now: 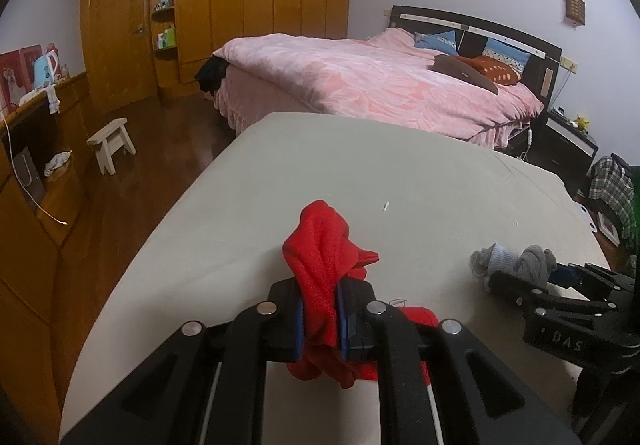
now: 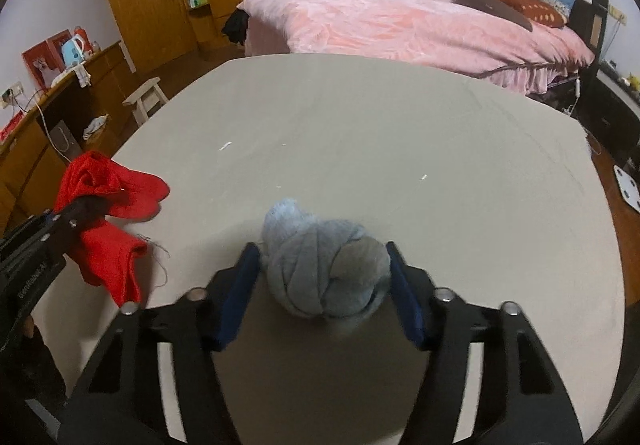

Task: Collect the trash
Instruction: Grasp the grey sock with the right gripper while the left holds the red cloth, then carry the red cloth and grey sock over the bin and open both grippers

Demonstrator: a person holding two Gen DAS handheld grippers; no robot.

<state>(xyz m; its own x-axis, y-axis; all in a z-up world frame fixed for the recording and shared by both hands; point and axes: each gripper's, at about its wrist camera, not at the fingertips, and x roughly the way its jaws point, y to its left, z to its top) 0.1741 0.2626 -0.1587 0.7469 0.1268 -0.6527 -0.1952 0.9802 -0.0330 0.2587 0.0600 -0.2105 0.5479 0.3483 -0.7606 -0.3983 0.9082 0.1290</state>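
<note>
On the right gripper [image 1: 532, 281], white letters read "DAS".

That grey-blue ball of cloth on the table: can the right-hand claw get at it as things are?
Probably yes. The grey-blue bundle already sits between the right gripper's blue pads, nothing blocking, and the left gripper is busy off to the side.

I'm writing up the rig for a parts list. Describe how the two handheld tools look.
Both are matte black plastic. The left tool has ribbed linkage arms with long cutout slots, silver round pivot pins, and blue pads on its fingers. The right tool is built the same way, with blue pads and silver pins. White lettering shows on each body's side, too small to read surely. No cables or sleeves are visible.
</note>
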